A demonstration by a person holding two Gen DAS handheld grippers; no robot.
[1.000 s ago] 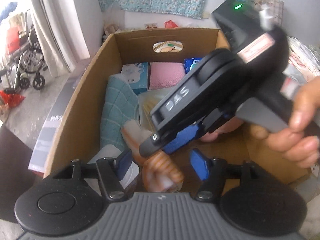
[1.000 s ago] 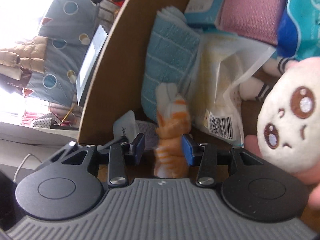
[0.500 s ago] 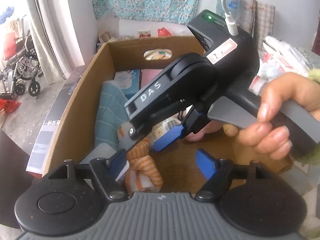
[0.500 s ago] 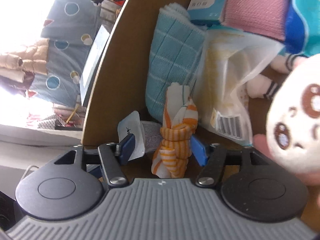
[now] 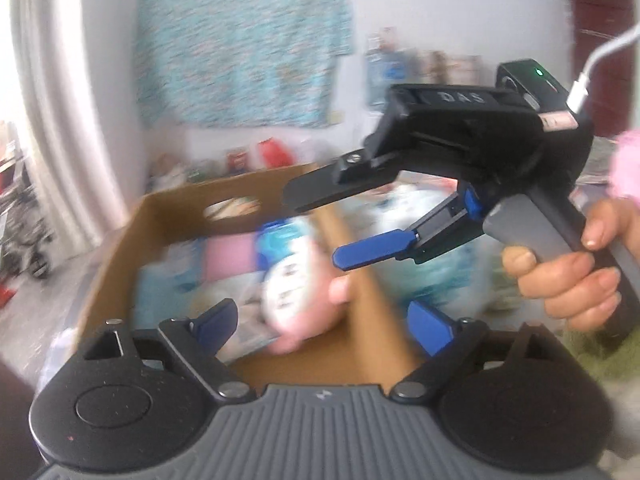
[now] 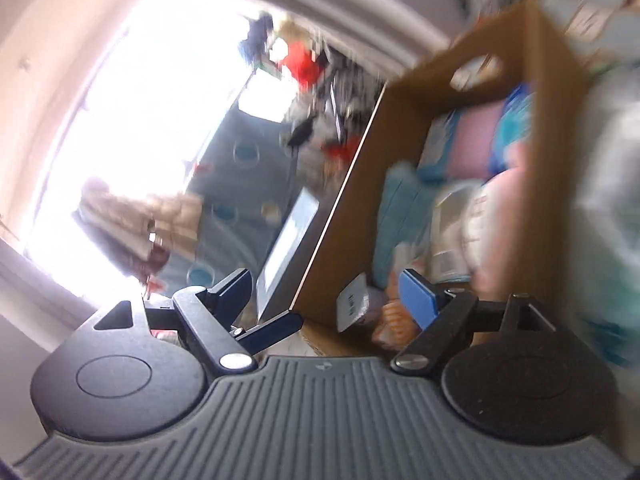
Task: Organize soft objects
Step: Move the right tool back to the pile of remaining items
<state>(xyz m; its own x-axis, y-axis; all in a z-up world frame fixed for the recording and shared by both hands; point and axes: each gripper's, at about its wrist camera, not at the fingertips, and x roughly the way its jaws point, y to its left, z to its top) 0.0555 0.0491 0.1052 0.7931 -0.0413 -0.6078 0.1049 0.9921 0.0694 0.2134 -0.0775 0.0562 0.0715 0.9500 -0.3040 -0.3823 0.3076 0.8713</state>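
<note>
A brown cardboard box [image 5: 120, 240] holds soft things: a pink and white plush toy [image 5: 296, 300], a teal cloth [image 6: 400, 216], a pink cloth [image 5: 228, 256] and an orange striped sock [image 6: 390, 320] near the box's near corner. My left gripper [image 5: 324, 324] is open and empty above the box's near edge. My right gripper [image 5: 348, 220] is open and empty, raised above the box's right wall; in its own view [image 6: 328, 296] it is outside the box's left wall. Both views are blurred.
A patterned teal fabric [image 5: 240, 44] hangs on the back wall. A white curtain [image 5: 52, 120] hangs at the left. A grey flat item [image 6: 288, 248] lies beside the box. Clutter lies to the right of the box.
My right gripper let go of the orange striped sock, opened wide and lifted up and out of the box. The left gripper has risen and tilted toward the room.
</note>
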